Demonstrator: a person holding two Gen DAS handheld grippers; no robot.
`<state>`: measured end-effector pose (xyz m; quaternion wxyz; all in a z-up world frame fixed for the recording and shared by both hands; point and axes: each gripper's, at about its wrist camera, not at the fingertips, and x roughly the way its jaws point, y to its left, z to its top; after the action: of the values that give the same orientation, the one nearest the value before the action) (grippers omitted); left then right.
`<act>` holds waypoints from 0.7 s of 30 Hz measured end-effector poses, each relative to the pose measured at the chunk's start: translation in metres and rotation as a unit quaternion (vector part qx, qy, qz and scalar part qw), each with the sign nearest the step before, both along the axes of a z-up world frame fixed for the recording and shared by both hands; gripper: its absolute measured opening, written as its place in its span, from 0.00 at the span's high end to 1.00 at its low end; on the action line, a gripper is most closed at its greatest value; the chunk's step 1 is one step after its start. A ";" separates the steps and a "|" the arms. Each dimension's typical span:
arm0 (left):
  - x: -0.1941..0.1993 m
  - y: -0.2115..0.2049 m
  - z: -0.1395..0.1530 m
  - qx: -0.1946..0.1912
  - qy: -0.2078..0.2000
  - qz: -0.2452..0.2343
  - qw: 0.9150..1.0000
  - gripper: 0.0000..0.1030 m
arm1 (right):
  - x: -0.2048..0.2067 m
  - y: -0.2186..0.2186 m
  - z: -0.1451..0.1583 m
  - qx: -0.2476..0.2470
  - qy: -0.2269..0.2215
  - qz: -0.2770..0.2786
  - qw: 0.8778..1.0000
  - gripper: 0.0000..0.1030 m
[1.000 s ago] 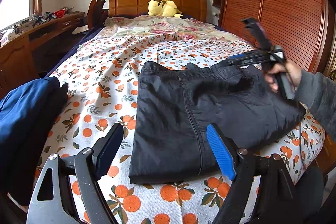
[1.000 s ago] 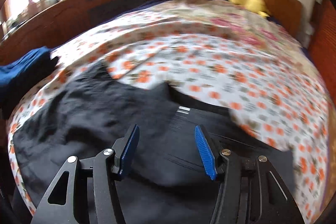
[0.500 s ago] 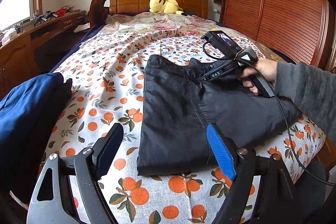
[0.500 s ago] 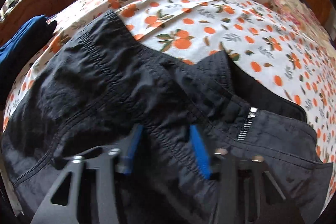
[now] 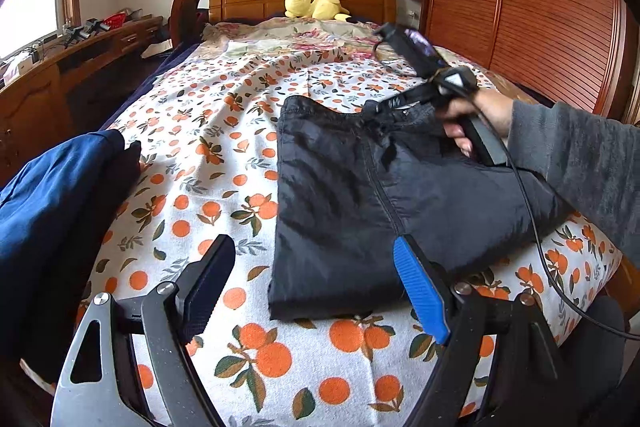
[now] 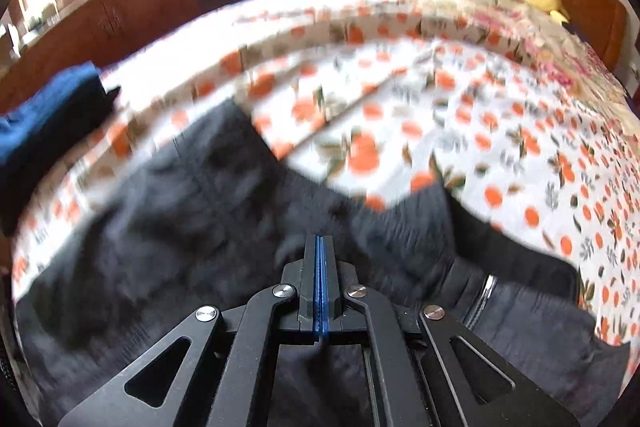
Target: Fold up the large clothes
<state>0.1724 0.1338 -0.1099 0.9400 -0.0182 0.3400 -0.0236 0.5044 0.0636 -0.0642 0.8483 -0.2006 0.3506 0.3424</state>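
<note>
clearly the black trousers (image 5: 384, 195) lie across the near half of the bed (image 5: 224, 131), already doubled into a squarish slab with the waistband toward the headboard, which puts both the hem end and the waist end within reach from the foot of the mattress. the right gripper (image 6: 320, 247) has its blue pads pressed flat together with no gap showing; dark cloth bunches around the tips, and the left wrist view puts that tool right at the waistband, so it probably pinches a thin layer there, though the blurred right wrist picture does not show fabric between the pads. a grip at the waist makes sense as the corner to carry for another fold. the left gripper (image 5: 316, 291) hangs above the near edge of the trousers with its jaws spread wide and nothing in them, placed, i judge, to take the lower end. a blue garment (image 5: 56, 195) sits apart at the left edge of the bed, out of the working area, and a yellow plush toy (image 5: 314, 3) rests by the headboard.
</note>
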 end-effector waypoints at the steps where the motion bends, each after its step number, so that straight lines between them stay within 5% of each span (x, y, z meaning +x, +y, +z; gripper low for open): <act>1: -0.001 0.001 0.000 0.000 0.000 0.001 1.000 0.20 | 0.003 0.000 0.000 0.000 0.001 -0.006 1.000 0.93; 4: -0.001 0.004 0.000 0.000 0.001 0.003 1.000 0.20 | 0.015 -0.004 -0.007 0.001 0.038 -0.011 0.999 0.48; 5: -0.001 0.004 -0.001 -0.001 0.001 0.003 1.000 0.20 | 0.020 -0.002 -0.015 -0.003 0.067 -0.006 0.998 0.42; 7: 0.000 0.004 -0.002 -0.002 0.002 0.003 1.000 0.20 | 0.027 0.002 -0.032 -0.023 0.096 -0.003 0.995 0.36; 10: 0.002 0.004 -0.003 -0.001 0.003 0.001 1.000 0.20 | 0.026 0.006 -0.038 -0.032 0.079 0.000 0.996 0.36; 12: 0.003 0.004 -0.004 0.000 0.006 0.000 1.000 0.20 | 0.025 0.010 -0.041 -0.037 0.075 0.001 0.997 0.36; 14: 0.004 0.003 -0.005 0.000 0.008 -0.002 1.000 0.20 | 0.024 0.012 -0.047 -0.032 0.080 0.014 0.996 0.62; 17: 0.004 0.000 -0.004 0.003 0.006 -0.005 1.000 0.20 | 0.023 0.014 -0.053 -0.028 0.072 0.011 0.997 0.86; 21: 0.004 -0.002 -0.002 0.003 0.004 -0.007 1.000 0.20 | 0.010 0.021 -0.040 -0.044 0.020 0.008 0.999 0.93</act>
<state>0.1759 0.1320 -0.1122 0.9383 -0.0127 0.3444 -0.0293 0.5140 0.0844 -0.1038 0.8286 -0.2334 0.3806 0.3377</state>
